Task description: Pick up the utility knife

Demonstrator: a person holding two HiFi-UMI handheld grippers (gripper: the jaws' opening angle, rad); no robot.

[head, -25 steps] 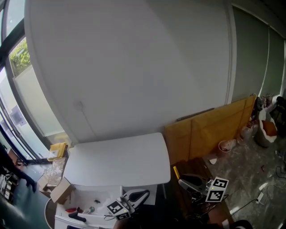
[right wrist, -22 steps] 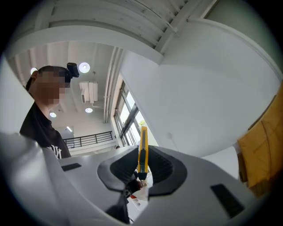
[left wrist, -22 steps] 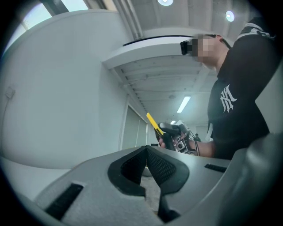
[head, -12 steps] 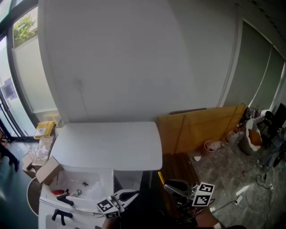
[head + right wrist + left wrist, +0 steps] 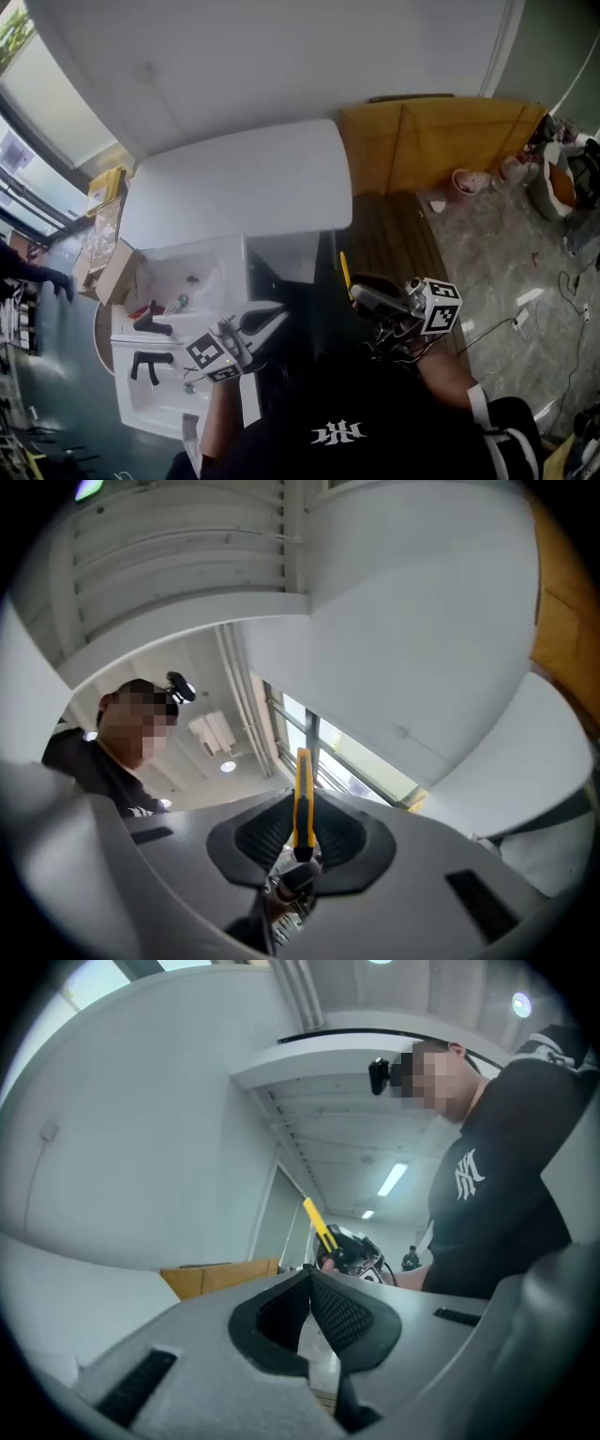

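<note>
The right tongs (image 5: pixel 300 829) pinch the slim yellow plastic utility knife (image 5: pixel 302 789) near one end, holding it in the air beside the white rounded surface (image 5: pixel 234 178). The left tongs (image 5: pixel 310 1283) are closed on nothing. Gripped so far from its middle, the knife could pivot or slip free if the wrist rolls.

From the head view, the utility knife (image 5: pixel 344 270) shows only as a thin yellow strip, its lower end hidden behind the right tool (image 5: pixel 358 289). In the right gripper view that same end is lost between the pads (image 5: pixel 338 836) clamped on it. The small items (image 5: pixel 173 305) lying in the white tray (image 5: pixel 220 281) are too small to identify, and a dark sleeve (image 5: pixel 28 267) at the left is cut off by the picture's edge, its owner out of sight.
</note>
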